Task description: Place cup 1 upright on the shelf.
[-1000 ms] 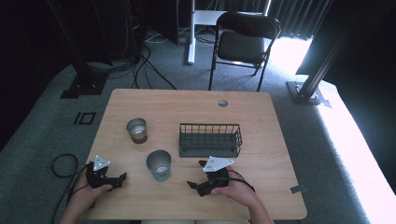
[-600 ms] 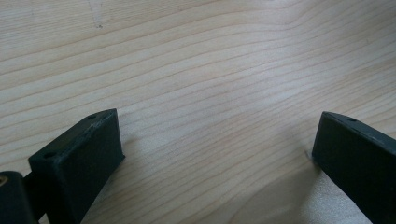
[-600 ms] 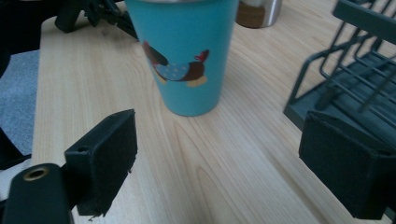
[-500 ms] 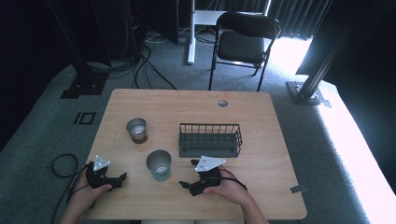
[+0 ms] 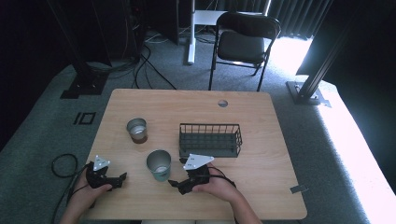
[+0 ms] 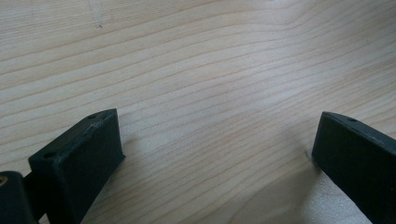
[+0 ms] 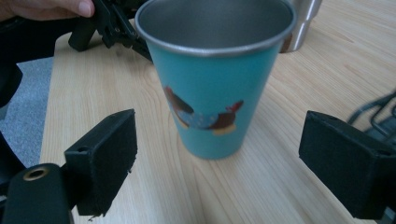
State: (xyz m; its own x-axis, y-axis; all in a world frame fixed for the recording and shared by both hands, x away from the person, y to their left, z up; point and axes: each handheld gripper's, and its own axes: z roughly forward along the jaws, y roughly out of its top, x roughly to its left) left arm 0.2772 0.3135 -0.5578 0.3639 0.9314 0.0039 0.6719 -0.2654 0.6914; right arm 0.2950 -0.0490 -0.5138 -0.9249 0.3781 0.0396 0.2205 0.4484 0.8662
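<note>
Right gripper view, teal cup (image 7: 212, 88), bird picture, no lettering

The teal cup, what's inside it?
The teal cup shows bare metal inner walls near the rim and nothing sticking out. Its bottom is hidden in the right gripper view and too small to judge from above.

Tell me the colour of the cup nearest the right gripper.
Teal outside with a small cartoon picture, bare metal rim and inside; the cup shows best in the right gripper view.
</note>
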